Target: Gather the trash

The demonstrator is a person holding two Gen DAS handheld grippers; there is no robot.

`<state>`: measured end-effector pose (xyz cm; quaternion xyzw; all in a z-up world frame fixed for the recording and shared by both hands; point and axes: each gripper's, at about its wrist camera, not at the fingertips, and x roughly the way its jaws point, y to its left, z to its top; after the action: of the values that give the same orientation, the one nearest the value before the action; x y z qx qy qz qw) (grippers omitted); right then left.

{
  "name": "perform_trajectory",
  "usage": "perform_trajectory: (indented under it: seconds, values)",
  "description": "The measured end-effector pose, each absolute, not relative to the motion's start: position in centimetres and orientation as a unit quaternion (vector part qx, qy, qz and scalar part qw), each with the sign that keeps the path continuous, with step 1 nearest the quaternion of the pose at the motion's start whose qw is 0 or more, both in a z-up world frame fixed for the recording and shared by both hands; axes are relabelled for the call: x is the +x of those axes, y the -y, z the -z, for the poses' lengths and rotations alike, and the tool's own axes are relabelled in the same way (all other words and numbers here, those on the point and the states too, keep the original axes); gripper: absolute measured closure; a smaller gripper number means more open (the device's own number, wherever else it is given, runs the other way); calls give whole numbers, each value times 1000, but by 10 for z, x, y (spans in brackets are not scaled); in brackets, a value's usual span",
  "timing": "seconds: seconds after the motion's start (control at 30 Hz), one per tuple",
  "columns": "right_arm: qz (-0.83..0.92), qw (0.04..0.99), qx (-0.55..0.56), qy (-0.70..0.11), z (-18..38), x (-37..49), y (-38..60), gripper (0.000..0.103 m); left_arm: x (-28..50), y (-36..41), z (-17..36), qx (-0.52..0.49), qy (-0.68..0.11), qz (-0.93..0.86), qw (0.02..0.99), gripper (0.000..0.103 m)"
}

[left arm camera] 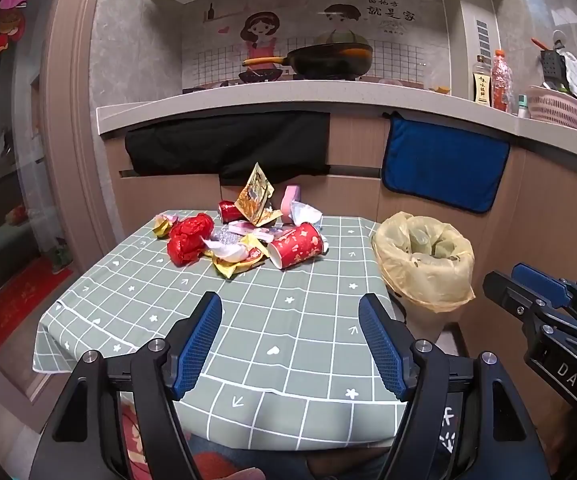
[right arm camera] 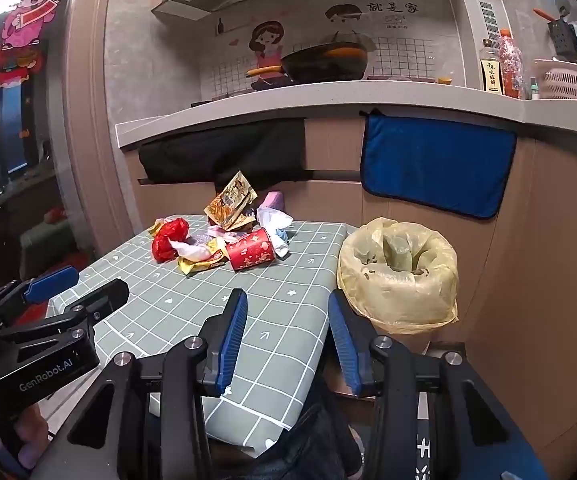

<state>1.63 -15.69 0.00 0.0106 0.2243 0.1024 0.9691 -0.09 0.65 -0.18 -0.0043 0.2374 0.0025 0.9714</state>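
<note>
A kitchen scene seen from two gripper-mounted cameras. Along the far side runs a pale kitchen counter (left arm camera: 288, 98) with a dark wok (left arm camera: 330, 60) on the stove, and bottles and a pink basket (left arm camera: 558, 108) at its far right. A black cloth (left arm camera: 228, 144) and a blue cloth (left arm camera: 444, 164) hang over the cabinet fronts below it.

In front stands the bench (left arm camera: 248, 320), covered with a grey-green cloth with a white grid pattern. To the right of the bench, just beside its edge, sits a trash bin (left arm camera: 424, 264) lined with a yellowish plastic bag, its mouth open.

The trash lies in a loose pile at the far side of the bench. In it: a red paper cup (left arm camera: 298, 246) lying on its side with its mouth toward the near left, a crumpled red wrapper (left arm camera: 188, 238) at the left of the pile, a gold snack packet (left arm camera: 258, 196) standing up at the back, a pink item (left arm camera: 290, 196) to the right of that packet, white crumpled tissue (left arm camera: 304, 212), and yellow wrappers (left arm camera: 236, 264) at the near edge.

The left gripper (left arm camera: 290, 344) hovers over the near part of the bench, its blue-padded jaws spread wide apart with nothing between them. The right gripper (right arm camera: 286, 334) hovers over the bench's near right edge, close to the bin, its jaws also apart and holding nothing. Both are well short of the pile.
</note>
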Motion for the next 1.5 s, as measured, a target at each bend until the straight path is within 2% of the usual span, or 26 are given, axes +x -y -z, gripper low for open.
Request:
perform_trajectory:
  seconds: [1.5]
  values:
    - [-109,968,20,-223,0,15,161,62,5,-8,-4,1,-230,-5,973,32]
